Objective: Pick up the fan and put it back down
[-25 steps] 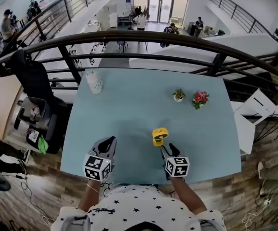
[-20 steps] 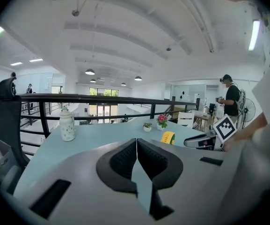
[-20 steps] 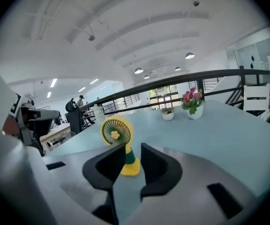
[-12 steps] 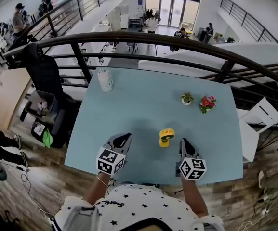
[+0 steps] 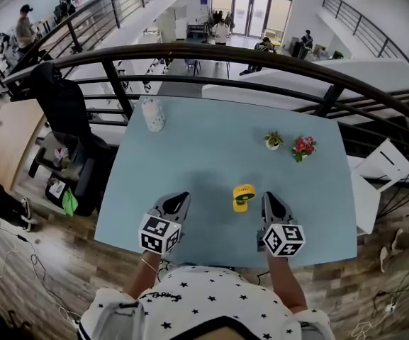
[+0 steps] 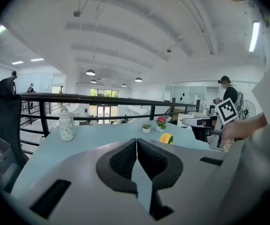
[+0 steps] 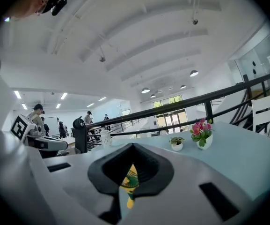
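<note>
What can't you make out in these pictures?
Fan: right gripper view, shut right tool hides all but a sliver.
Jar pattern: head view, too small.
Flowers, real or fake: every view, too small.
People beyond the railing: head view, tiny.

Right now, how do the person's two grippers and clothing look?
The left claw and right claw are light grey wedges with black ridged pads. Behind each sits a white cube with black square markers. The shirt is white with black stars.
</note>
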Available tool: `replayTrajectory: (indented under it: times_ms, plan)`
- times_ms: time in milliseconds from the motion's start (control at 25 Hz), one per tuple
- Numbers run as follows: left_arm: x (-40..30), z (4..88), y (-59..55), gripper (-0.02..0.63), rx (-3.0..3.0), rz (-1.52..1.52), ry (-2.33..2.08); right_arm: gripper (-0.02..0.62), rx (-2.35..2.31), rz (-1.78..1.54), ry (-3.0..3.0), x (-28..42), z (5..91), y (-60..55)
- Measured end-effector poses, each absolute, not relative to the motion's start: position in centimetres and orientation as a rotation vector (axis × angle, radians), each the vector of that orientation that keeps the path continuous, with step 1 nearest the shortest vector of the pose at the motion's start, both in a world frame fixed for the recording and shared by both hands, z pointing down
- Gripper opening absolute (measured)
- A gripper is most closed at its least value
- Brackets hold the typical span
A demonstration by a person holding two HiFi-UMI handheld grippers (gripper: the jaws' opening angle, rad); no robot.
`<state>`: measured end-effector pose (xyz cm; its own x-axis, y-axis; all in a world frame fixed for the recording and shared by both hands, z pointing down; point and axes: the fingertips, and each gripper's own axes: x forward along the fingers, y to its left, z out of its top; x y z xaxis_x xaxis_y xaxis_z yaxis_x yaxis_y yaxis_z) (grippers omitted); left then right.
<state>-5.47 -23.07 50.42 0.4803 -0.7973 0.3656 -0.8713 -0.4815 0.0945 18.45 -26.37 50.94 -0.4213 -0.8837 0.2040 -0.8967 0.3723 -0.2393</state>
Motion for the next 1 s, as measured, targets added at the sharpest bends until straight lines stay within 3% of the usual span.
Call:
replayTrajectory:
  times_ms: [1000]
  plan:
    - [-4.2, 50.5, -22.3, 0.029, 2.454, 0.437, -1.430, -0.002, 1.617, 0.528, -2.624, 18.8, 50.5, -25.6]
